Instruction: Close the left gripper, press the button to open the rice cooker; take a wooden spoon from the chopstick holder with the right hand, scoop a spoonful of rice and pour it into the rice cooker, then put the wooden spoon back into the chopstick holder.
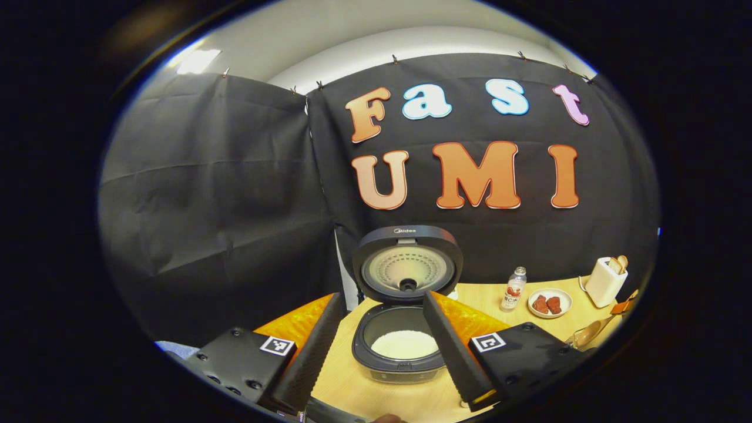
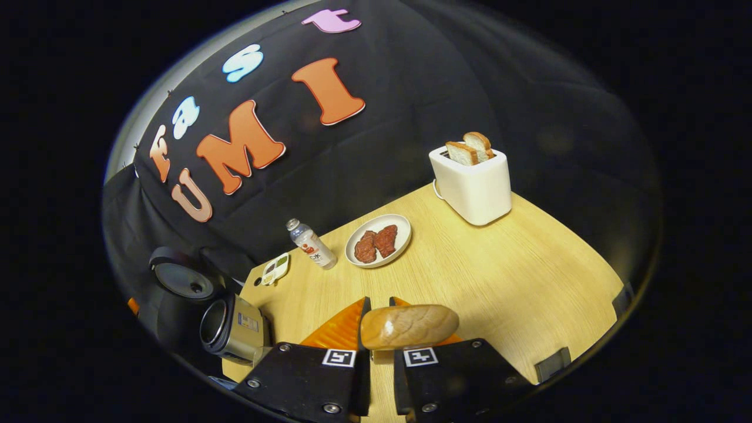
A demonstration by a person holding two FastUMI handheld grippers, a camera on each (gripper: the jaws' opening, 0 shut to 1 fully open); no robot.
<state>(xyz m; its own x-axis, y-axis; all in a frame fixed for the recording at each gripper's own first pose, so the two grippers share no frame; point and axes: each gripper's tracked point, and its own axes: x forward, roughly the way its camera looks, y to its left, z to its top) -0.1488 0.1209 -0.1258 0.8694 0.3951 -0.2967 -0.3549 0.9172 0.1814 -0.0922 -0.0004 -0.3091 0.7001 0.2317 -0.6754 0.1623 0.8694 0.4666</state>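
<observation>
The rice cooker (image 1: pixel 399 352) stands open, its lid (image 1: pixel 407 262) tipped up and white rice (image 1: pixel 405 343) in the pot. My left gripper (image 1: pixel 383 296) hangs open just in front of it, a finger on each side of the pot and nothing between them. My right gripper (image 2: pixel 379 305) is shut on the wooden spoon (image 2: pixel 408 326), whose bowl lies sideways just past the fingertips, above the table. In the left gripper view the spoon (image 1: pixel 587 335) shows at the far right. The right gripper view has the open cooker (image 2: pixel 226 329) at its lower left.
On the wooden table (image 2: pixel 499 276) stand a small bottle (image 2: pixel 311 242), a plate of two meat pieces (image 2: pixel 379 241) and a white toaster with bread (image 2: pixel 470 179). A small tray (image 2: pixel 275 268) lies near the cooker. Black cloth walls close the back and left.
</observation>
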